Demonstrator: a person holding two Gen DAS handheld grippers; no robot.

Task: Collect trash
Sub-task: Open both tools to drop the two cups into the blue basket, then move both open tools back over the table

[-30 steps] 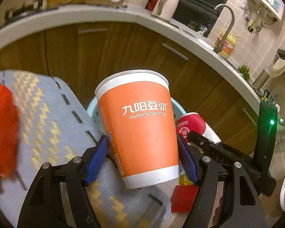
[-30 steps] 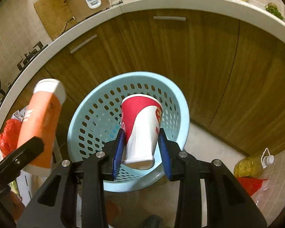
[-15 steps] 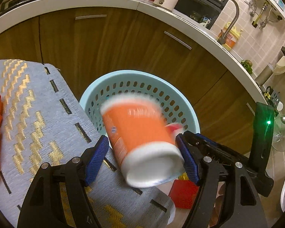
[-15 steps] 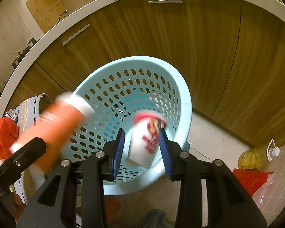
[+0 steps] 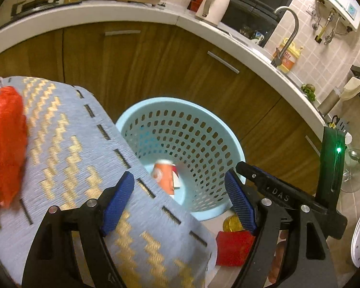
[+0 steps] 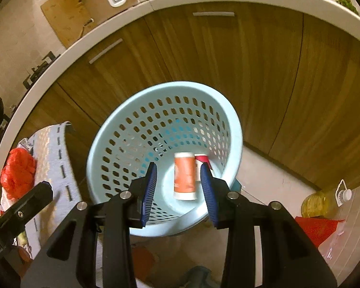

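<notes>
Inside the pale blue perforated basket (image 6: 122,129), at its bottom, I log two items: an orange cup (image 6: 184,177) on its side and a red cup (image 6: 202,162) touching it (partly hidden). My left gripper (image 5: 180,199) has just been opening, nothing between its jaws. My right gripper (image 6: 178,187) hangs above, jaws parted, empty.

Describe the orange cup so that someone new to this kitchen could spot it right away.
Find the pale blue perforated basket on the floor before the wooden cabinets. Two paper cups lie at its bottom. The orange cup is the nearer one, on its side with white ends, beside a red and white cup.
</notes>
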